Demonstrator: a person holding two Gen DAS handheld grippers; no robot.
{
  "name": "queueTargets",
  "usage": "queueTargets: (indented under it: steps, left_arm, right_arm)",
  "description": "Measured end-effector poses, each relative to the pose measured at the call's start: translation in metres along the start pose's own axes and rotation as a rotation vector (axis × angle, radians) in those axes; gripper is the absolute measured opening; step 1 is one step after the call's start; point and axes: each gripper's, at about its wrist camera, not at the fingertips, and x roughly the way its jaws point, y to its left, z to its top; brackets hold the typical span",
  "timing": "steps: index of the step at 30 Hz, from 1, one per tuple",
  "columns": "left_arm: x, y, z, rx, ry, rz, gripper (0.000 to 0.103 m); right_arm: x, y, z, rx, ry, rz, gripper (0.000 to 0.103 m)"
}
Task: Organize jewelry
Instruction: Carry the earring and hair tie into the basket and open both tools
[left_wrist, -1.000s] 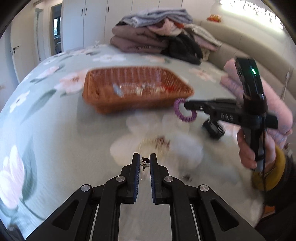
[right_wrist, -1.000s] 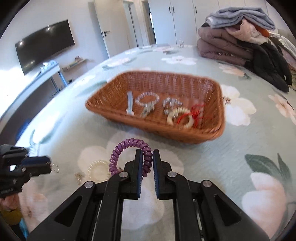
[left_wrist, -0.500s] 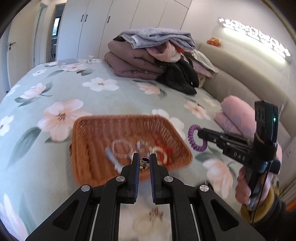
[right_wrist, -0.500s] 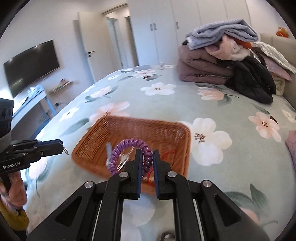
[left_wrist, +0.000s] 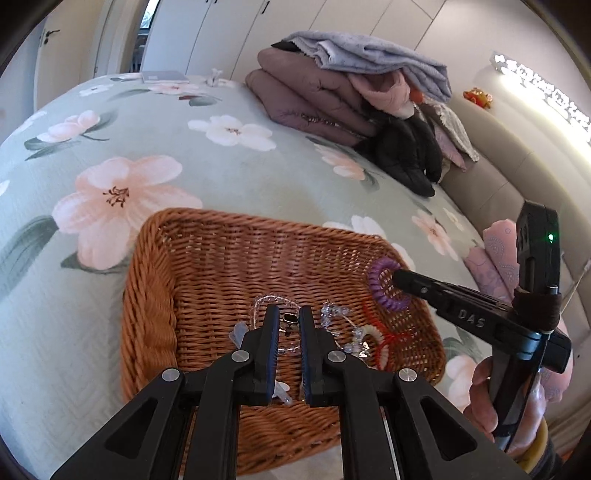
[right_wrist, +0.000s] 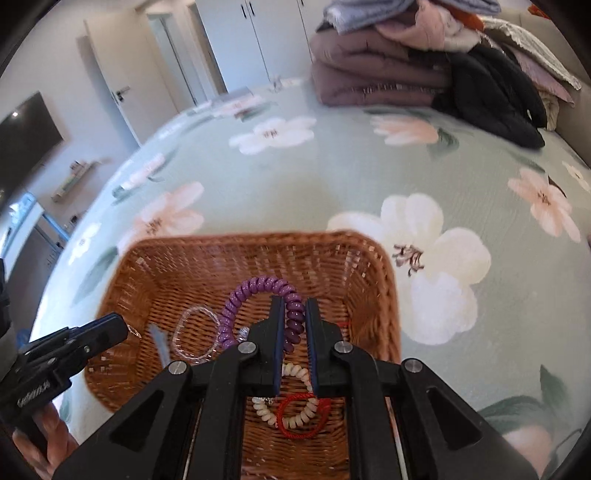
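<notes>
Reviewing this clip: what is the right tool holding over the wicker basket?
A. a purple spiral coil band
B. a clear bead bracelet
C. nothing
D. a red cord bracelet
A: the right tool is shut on the purple spiral coil band, held above the wicker basket, while the red cord bracelet lies inside it.

The small dark piece (left_wrist: 290, 318) pinched at the left gripper's tips is too tiny to be identified; the basket's (right_wrist: 122, 373) near edge is hidden by gripper arms; the person's hand (left_wrist: 491, 395) is cut off.
</notes>
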Motion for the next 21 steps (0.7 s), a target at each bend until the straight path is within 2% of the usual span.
queueTargets:
  steps: [12, 16, 18, 20, 21]
  left_arm:
    - [0.03, -0.009, -0.003, 0.017, 0.035, 0.002, 0.011]
    - [0.03, -0.018, -0.006, 0.054, 0.035, 0.033, 0.011]
    - [0.029, -0.019, -0.007, 0.059, 0.045, 0.016, 0.015]
    - [0.024, -0.02, -0.009, 0.061, 0.042, 0.026, 0.031]
    - [0.018, -0.02, -0.011, 0.065, 0.032, 0.03, 0.034]
  right_arm:
    - [0.026, -0.006, -0.005, 0.027, 0.077, -0.029, 0.013]
    - [0.027, -0.007, -0.006, 0.025, 0.077, -0.04, 0.014]
    - [0.024, -0.006, -0.007, 0.024, 0.068, -0.043, 0.016]
    - [0.02, -0.007, -0.007, 0.03, 0.067, -0.021, 0.024]
    - [0.016, -0.007, -0.007, 0.03, 0.06, -0.012, 0.025]
